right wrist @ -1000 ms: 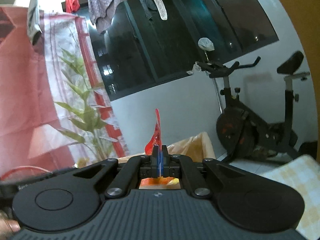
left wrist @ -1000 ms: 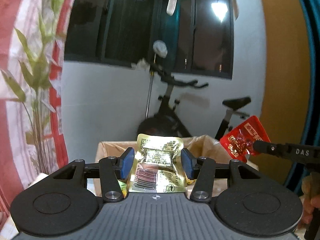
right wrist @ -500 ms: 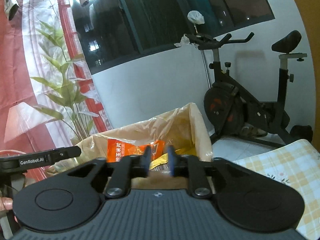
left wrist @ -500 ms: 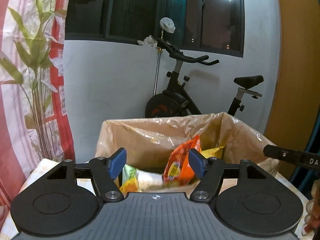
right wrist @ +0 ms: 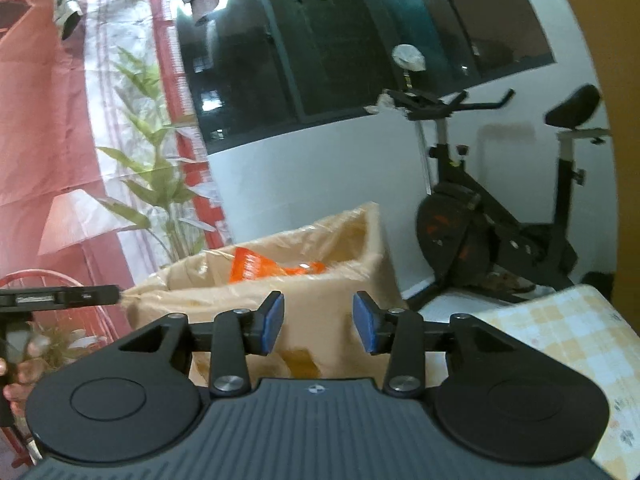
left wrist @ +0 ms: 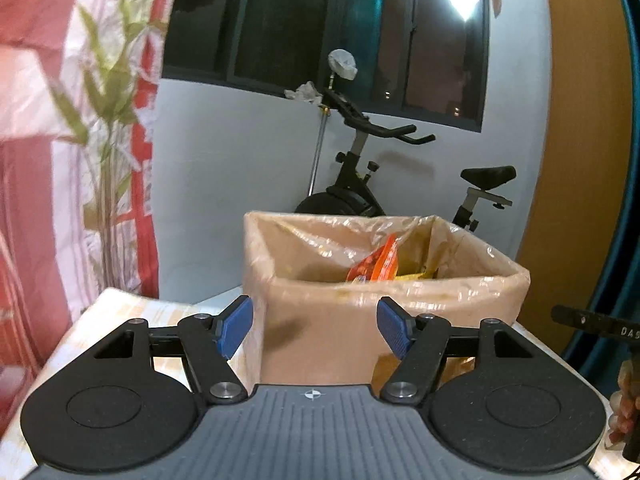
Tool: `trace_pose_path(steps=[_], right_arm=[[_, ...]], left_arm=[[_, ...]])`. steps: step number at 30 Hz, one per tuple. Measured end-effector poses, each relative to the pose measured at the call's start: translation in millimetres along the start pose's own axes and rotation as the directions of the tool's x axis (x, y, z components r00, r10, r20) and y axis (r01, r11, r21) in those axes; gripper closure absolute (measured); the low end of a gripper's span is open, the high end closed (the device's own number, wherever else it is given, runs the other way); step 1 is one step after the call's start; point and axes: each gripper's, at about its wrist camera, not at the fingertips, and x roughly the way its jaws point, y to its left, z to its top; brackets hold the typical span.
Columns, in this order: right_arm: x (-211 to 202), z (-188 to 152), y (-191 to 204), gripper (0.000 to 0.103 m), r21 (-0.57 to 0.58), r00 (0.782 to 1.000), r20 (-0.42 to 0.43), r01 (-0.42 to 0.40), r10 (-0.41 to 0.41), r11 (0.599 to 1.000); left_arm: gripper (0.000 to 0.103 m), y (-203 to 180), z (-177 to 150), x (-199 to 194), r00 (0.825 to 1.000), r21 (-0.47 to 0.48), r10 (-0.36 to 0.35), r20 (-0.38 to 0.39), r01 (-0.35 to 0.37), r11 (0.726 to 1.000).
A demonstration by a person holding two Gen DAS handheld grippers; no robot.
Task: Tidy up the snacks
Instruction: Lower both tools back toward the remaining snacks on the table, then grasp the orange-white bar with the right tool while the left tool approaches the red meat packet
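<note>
On a checked counter (right wrist: 560, 332), a lined box (left wrist: 360, 320) holds what look like snack packets (left wrist: 380, 266); left tool (left wrist: 314, 326) and right tool (right wrist: 318, 324) gape empty.

Cardboard box (left wrist: 320, 344) lined with a clear plastic bag sits open on the table, orange snack packet (left wrist: 378, 264) standing upright inside.

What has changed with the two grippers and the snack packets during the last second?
The left gripper released its gold packet and the right gripper released its red one; both now stand open, empty and drawn back from the lined box. The box keeps its place on the table, with the orange packet inside.
</note>
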Motion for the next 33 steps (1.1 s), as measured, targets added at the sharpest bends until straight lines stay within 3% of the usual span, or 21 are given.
trace_pose_path(steps=[2,6,11,15,19,23,26,33], right_arm=[[-3,-9,-7,0.061,0.02,1.0,-0.023,0.021,-0.021,1.0],[8,-36,-19,0.06,0.088,0.986,-0.146,0.099,-0.085,0.991],[32,-69,-28,0.06,0.198,0.933,-0.342,0.191,-0.115,0.961],[46,-79,-39,0.047,0.233,0.891,-0.417,0.297,-0.181,0.926],[62,-80,-35,0.035,0.156,0.848,-0.415,0.423,-0.329,0.893],[83,-82,-27,0.026,0.076,0.821,-0.437,0.44,-0.366,0.895],[93,-92,-14,0.026,-0.024,0.802,-0.473,0.402,-0.365,0.915],[70,-116,12,0.03,-0.221,0.854,-0.417,0.235,-0.31,0.946]], left_arm=[[0.032,3,-10,-2,1.0,-0.011,0.011,-0.01,-0.011,1.0],[0.033,10,-30,7,0.997,-0.049,0.03,-0.077,-0.034,0.998],[0.033,16,-51,11,0.992,-0.072,0.029,-0.125,-0.038,0.997],[0.033,21,-62,11,0.988,-0.074,0.027,-0.151,-0.039,0.997],[0.033,23,-71,13,0.985,-0.096,0.027,-0.169,-0.044,0.994],[0.033,20,-79,12,0.983,-0.094,0.021,-0.183,-0.039,0.995],[0.033,19,-82,10,0.982,-0.089,0.018,-0.187,-0.035,0.995],[0.033,20,-90,13,0.976,-0.077,0.023,-0.218,-0.041,0.996]])
